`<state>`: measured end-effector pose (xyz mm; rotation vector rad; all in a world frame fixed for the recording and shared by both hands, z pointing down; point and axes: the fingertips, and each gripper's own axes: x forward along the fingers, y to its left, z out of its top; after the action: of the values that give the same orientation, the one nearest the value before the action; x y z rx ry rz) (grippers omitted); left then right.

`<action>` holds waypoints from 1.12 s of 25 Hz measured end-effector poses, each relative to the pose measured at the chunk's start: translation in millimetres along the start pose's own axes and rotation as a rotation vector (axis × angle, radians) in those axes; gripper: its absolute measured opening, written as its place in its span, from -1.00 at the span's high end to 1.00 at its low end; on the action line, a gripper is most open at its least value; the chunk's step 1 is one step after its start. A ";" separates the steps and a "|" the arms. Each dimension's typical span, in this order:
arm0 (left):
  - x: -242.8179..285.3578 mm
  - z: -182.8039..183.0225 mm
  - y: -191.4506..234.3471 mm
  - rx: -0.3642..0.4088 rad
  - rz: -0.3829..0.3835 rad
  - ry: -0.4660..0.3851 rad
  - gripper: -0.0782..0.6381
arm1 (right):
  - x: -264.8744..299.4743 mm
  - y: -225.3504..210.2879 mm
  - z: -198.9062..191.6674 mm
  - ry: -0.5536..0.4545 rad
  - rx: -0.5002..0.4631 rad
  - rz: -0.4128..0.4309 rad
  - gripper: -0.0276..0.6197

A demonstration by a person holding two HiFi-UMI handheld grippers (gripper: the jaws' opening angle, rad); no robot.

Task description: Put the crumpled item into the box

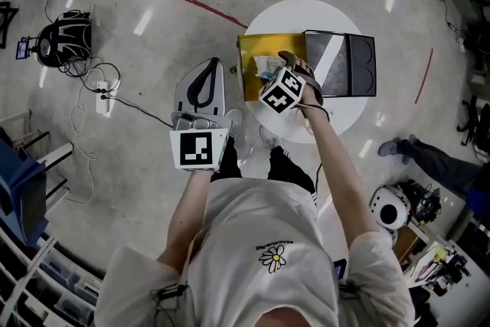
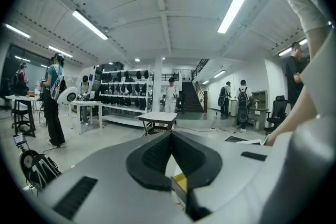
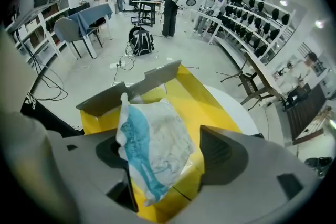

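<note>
The crumpled item (image 3: 155, 141), a white and blue wrapper, hangs between the jaws of my right gripper (image 3: 168, 149), resting against the left jaw with a gap to the right pad (image 3: 218, 152). That gripper is open. Below it lies the yellow box (image 3: 210, 107) with its grey flap up. In the head view the right gripper (image 1: 289, 61) sits over the yellow box (image 1: 249, 61) on the round table, with the crumpled item (image 1: 266, 65) at its tips. My left gripper (image 1: 212, 65) hovers left of the table, off the box. Its jaws (image 2: 170, 136) meet at the tips, holding nothing.
A black open case (image 1: 341, 61) lies right of the yellow box on the white round table (image 1: 337, 119). On the floor are a backpack with cables (image 1: 65, 34) at the left, a white helmet (image 1: 390, 207) and another person's legs (image 1: 429, 157) at the right.
</note>
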<state>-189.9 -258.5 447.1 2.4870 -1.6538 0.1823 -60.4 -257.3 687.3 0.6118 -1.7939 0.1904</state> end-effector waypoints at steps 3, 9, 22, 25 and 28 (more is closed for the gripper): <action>-0.5 0.5 -3.2 0.001 -0.004 -0.008 0.78 | -6.2 8.6 1.2 -0.001 -0.013 0.060 -0.21; -1.6 3.0 -7.7 -0.006 -0.009 -0.013 0.78 | -14.7 22.5 -1.9 0.013 -0.038 0.145 -0.25; -9.7 17.8 -12.8 0.001 -0.019 -0.058 0.78 | -54.4 -2.7 26.1 -0.121 0.007 0.043 -0.25; -12.3 26.0 -14.0 0.006 -0.025 -0.072 0.78 | -88.6 -27.2 56.0 -0.275 0.121 -0.039 -0.24; -14.9 37.5 -15.7 0.029 -0.027 -0.106 0.78 | -134.7 -49.5 83.4 -0.482 0.297 -0.088 -0.23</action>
<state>-180.5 -246.2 406.7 2.5810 -1.6668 0.0726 -80.7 -293.7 526.7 1.0120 -2.2148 0.2687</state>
